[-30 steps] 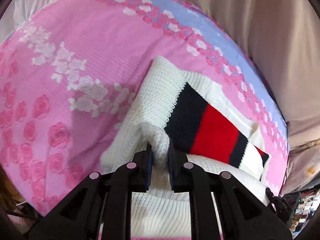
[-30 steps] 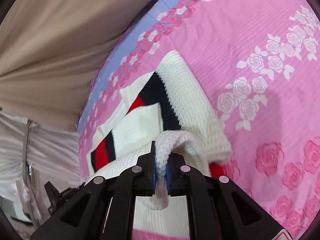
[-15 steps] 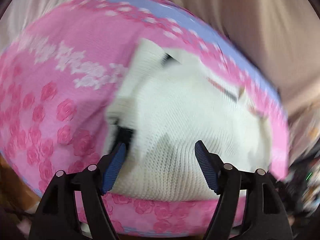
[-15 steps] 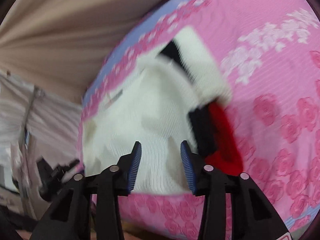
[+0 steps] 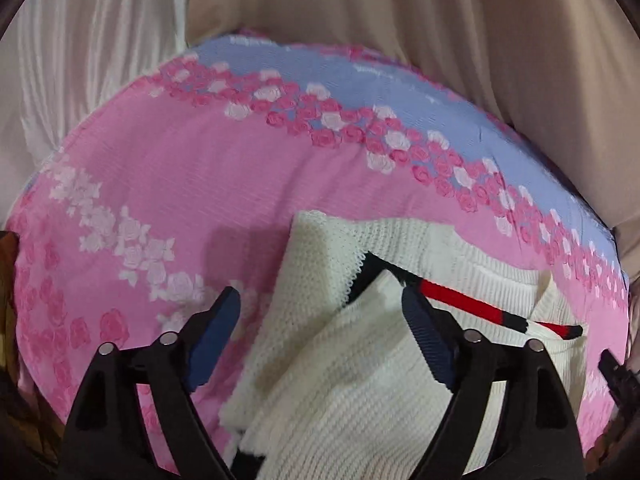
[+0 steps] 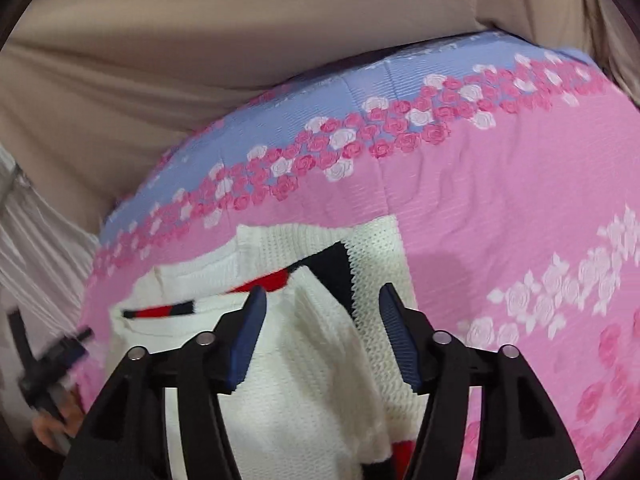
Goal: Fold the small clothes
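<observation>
A white knit sweater [image 5: 344, 380] with navy and red stripes lies folded on the pink rose-patterned bedspread [image 5: 180, 184]. A white layer is folded over the striped part, and a strip of red and navy [image 5: 472, 308] shows at the fold. My left gripper [image 5: 320, 320] is open and empty just above the sweater's left part. In the right wrist view the sweater [image 6: 304, 384] lies below my right gripper [image 6: 320, 316], which is open and empty above its right part. The bedspread [image 6: 500, 200] spreads to the right.
The bedspread has a blue band with roses [image 5: 360, 80] at the far edge. Beige fabric [image 5: 400, 8] and a white curtain [image 5: 80, 40] rise behind. A dark object [image 6: 44, 356] shows at the bed's side in the right wrist view.
Both grippers were shut on the sweater's edge one second ago. They carried it forward, let go and opened. The white layer now covers most of the stripes, and both grippers have drawn back.
</observation>
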`<state>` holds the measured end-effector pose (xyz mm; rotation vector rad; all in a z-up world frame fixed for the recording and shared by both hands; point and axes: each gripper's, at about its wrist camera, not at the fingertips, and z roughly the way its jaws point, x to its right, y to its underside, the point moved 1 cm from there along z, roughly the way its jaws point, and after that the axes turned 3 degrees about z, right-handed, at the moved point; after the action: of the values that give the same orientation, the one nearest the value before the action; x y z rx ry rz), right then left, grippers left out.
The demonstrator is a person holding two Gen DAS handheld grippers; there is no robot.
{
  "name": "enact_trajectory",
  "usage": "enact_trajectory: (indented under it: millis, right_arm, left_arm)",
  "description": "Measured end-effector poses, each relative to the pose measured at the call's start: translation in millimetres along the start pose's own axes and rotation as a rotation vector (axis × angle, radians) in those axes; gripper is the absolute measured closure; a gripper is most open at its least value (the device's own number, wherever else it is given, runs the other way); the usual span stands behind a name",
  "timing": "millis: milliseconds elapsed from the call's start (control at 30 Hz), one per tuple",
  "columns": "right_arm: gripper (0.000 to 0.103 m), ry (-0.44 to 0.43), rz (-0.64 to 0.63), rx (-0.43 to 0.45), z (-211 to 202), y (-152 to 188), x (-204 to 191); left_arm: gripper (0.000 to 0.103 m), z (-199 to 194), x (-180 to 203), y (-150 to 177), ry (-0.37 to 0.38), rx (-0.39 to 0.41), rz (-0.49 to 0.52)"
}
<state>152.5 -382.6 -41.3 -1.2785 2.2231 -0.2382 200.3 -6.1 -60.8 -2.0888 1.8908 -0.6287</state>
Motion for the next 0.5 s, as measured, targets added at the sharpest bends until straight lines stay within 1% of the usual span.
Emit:
enact_trajectory:
  millis: [67,133,167,200,233,267,300,333,367,400,500]
  right_arm:
    - [0.044,0.023,-0.031,-0.056,22.4,4.4,-3.4]
    - [0.044,0.042,-0.057,-0.092,43.1,14.2,-5.7]
    - [0.048,0.050,-0.073,-0.104,49.3,20.4,-7.6]
    - [0.056,0.056,-0.080,-0.109,51.4,22.6,-8.4]
    - [0.083,0.043,-0.087,-0.113,54.4,25.9,-11.7]
    - [0.093,0.033,-0.086,-0.107,52.3,28.1,-14.2]
    - [0.094,0.037,-0.089,-0.086,45.5,29.4,-17.4]
    - [0.095,0.013,-0.092,-0.052,33.5,30.0,-21.9]
    - [0.095,-0.035,-0.085,-0.028,18.8,31.3,-25.4]
    - [0.095,-0.064,-0.087,-0.015,6.9,33.3,-28.3]
    - [0.096,-0.138,-0.148,0.000,-30.5,45.7,-39.6]
  left_arm:
    - [0.022,27.2,3.4,-1.3,0.041,-0.087,-0.016]
    - [0.025,39.5,4.0,8.7,0.102,-0.124,-0.038]
    - [0.035,42.8,4.6,14.1,0.100,-0.126,-0.046]
    - [0.051,43.2,4.3,15.8,0.074,-0.120,-0.050]
    - [0.062,41.8,3.0,17.2,0.056,-0.110,-0.057]
    - [0.086,35.7,0.3,16.5,0.069,-0.100,-0.073]
    - [0.089,29.2,-2.6,16.3,0.091,-0.098,-0.091]
    - [0.090,19.2,-6.7,16.3,0.121,-0.086,-0.119]
    - [0.093,2.2,-12.9,16.3,0.147,-0.059,-0.142]
    - [0.103,-9.3,-15.3,16.9,0.158,-0.040,-0.146]
    - [0.103,-48.0,-28.9,18.5,0.165,0.023,-0.155]
